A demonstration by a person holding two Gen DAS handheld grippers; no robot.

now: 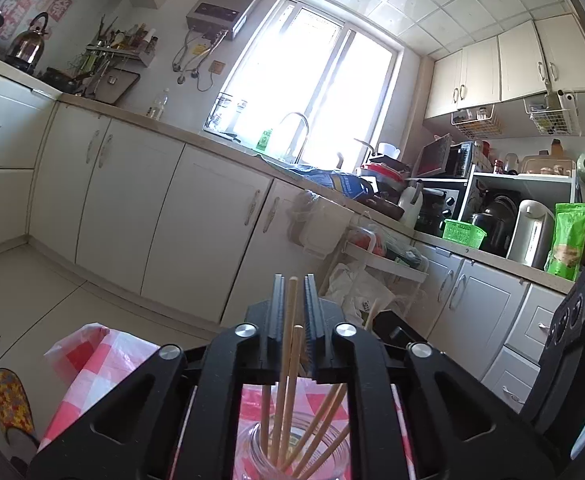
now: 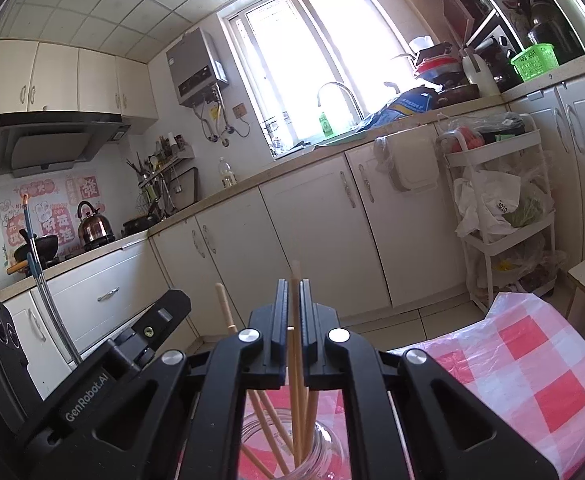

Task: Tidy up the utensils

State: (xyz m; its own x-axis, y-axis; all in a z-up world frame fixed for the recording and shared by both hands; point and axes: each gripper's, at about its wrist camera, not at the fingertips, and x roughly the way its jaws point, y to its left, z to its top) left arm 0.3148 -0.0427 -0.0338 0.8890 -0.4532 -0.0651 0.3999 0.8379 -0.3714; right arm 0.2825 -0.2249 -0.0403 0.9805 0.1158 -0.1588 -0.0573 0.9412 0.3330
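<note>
A clear glass jar point(image 1: 252, 452) stands on a red-and-white checked tablecloth point(image 1: 88, 360) and holds several wooden chopsticks. My left gripper point(image 1: 294, 280) is right above the jar. One upright chopstick point(image 1: 291, 320) stands between its fingers with a thin gap on each side, and its lower end is in the jar. In the right wrist view my right gripper point(image 2: 294, 284) hangs over the same jar point(image 2: 328, 452). Its pads lie close against another upright chopstick point(image 2: 295, 272), which also reaches down into the jar. The other chopsticks lean loose inside.
White kitchen cabinets point(image 1: 124, 208) run behind the table. A white trolley point(image 2: 500, 200) full of bags stands to the right. A metal utensil with a blue handle point(image 2: 48, 300) rises at the left. A slipper point(image 1: 12, 408) lies on the floor.
</note>
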